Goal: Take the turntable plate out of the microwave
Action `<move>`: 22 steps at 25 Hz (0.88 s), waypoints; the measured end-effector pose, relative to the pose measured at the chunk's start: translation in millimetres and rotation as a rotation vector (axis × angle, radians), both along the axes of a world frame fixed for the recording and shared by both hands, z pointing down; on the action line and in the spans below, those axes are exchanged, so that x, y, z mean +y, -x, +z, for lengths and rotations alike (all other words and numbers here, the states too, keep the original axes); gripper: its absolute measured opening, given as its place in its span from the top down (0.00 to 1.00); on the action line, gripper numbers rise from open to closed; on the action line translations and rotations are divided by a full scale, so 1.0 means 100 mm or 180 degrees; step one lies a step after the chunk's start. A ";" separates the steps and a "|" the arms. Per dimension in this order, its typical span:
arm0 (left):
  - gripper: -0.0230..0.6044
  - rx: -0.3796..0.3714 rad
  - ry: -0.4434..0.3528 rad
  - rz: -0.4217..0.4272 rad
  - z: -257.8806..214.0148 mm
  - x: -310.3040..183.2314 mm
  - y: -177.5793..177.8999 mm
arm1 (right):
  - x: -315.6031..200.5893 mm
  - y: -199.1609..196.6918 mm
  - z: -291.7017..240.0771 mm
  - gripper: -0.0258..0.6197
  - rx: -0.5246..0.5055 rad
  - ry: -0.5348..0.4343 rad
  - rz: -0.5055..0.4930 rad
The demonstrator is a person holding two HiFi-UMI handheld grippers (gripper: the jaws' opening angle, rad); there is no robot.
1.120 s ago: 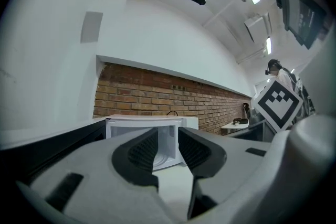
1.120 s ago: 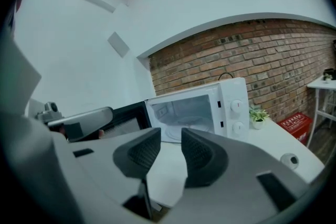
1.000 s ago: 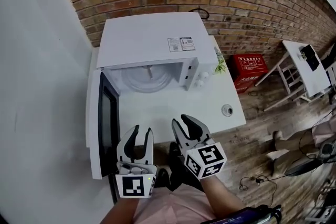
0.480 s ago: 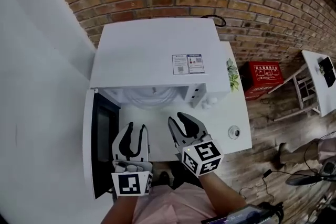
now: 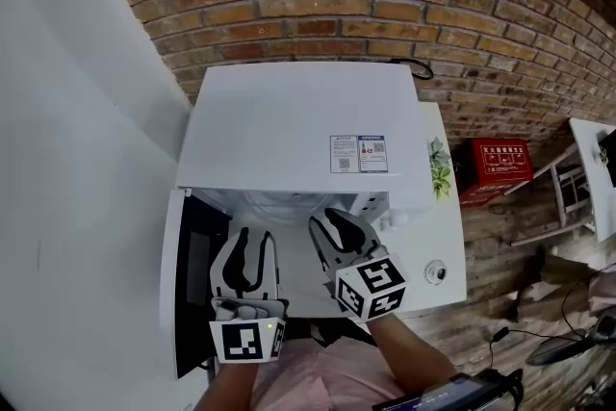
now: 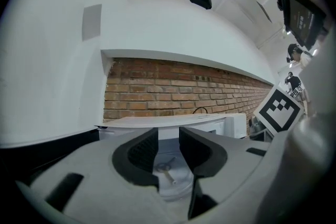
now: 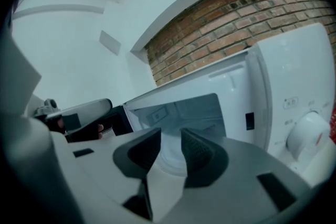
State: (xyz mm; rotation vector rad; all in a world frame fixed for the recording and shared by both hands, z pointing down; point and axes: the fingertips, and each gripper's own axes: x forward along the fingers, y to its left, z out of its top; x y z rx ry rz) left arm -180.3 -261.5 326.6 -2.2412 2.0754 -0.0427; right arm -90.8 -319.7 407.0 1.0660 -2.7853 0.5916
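Facing the open white microwave, left gripper (jaws just widened) and right gripper gape empty; round glass turntable plate waits inside, ungrasped.

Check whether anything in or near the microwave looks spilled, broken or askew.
Nothing stands out. The microwave has its door swung open, the turntable plate lies flat inside, and no spill or damage shows.

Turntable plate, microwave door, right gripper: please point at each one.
turntable plate (image 6: 173, 183), left gripper view, glass near its hub.
microwave door (image 5: 197, 279), head view, its dark window.
right gripper (image 5: 329, 220), head view, midway between fingertips.
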 end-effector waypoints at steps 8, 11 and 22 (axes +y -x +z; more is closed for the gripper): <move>0.76 0.0082 0.0236 0.0148 0.31 -0.13 0.08 | -0.09 0.08 0.51 0.77 0.0031 0.0451 0.0112; 0.76 0.0182 0.0446 0.0199 0.56 -0.15 0.06 | -0.09 0.11 0.78 0.77 0.0028 0.0650 0.0164; 0.75 0.0240 0.0724 0.0254 1.05 -0.24 0.14 | -0.01 0.20 1.44 0.77 -0.0443 0.1489 0.0306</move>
